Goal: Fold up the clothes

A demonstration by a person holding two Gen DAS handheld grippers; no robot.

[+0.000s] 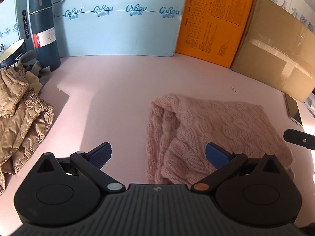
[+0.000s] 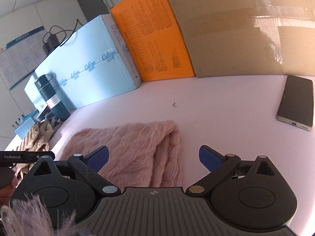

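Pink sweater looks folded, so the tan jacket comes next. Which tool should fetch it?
Left, probably. The tan jacket lies crumpled just beside the open left tool; from the right tool it sits beyond the pink sweater.
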